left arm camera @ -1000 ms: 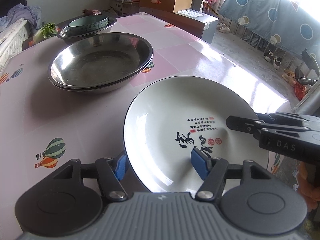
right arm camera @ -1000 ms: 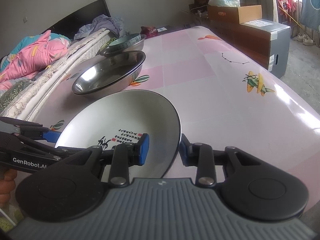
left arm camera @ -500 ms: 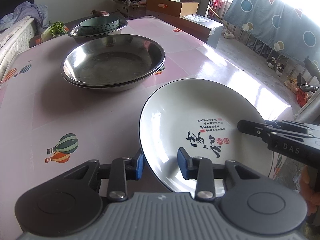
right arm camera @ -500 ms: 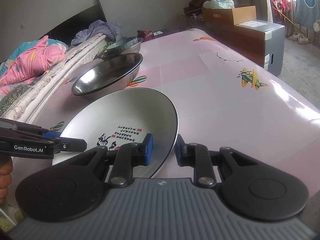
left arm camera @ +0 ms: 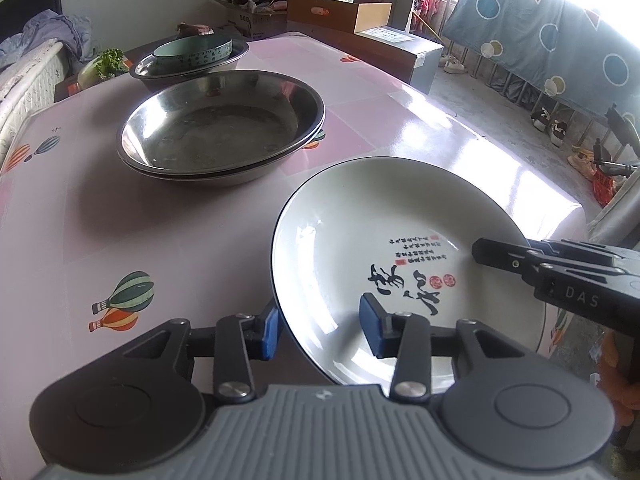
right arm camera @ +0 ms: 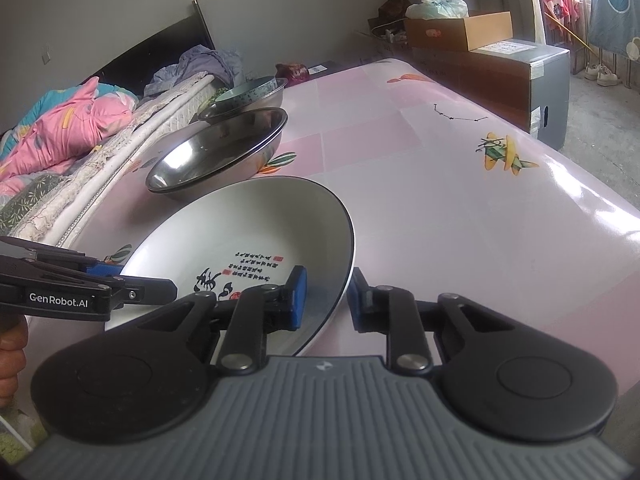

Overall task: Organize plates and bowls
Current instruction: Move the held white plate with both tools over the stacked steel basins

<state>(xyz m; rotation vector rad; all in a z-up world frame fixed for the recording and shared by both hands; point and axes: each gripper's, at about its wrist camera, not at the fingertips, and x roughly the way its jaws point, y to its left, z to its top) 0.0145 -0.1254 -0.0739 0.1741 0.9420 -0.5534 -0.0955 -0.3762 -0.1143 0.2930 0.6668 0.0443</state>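
Note:
A white plate (left arm camera: 360, 240) with black calligraphy and a dark rim lies near the front of the pink table (left arm camera: 120, 232). My left gripper (left arm camera: 320, 332) straddles its near-left rim. The jaws are opening, and the blue pads stand a little off the rim on either side. From the right, my right gripper (right arm camera: 328, 300) is shut on the plate (right arm camera: 240, 240), one pad inside the rim and one outside. Its fingers (left arm camera: 500, 254) show over the plate's right side in the left wrist view. The left gripper's fingers (right arm camera: 152, 292) reach in at the plate's left edge.
Two stacked steel basins (left arm camera: 220, 136) sit behind the plate. Farther back, a steel bowl (left arm camera: 148, 72) holds a green ceramic bowl (left arm camera: 192, 50). A bed with bedding (right arm camera: 60, 128) runs along the table's left side. Cardboard boxes (right arm camera: 480, 40) stand beyond the far corner.
The left jaws narrowed around the plate's rim, then spread a little again. The right jaws drew in onto the rim. The plate hardly moved.

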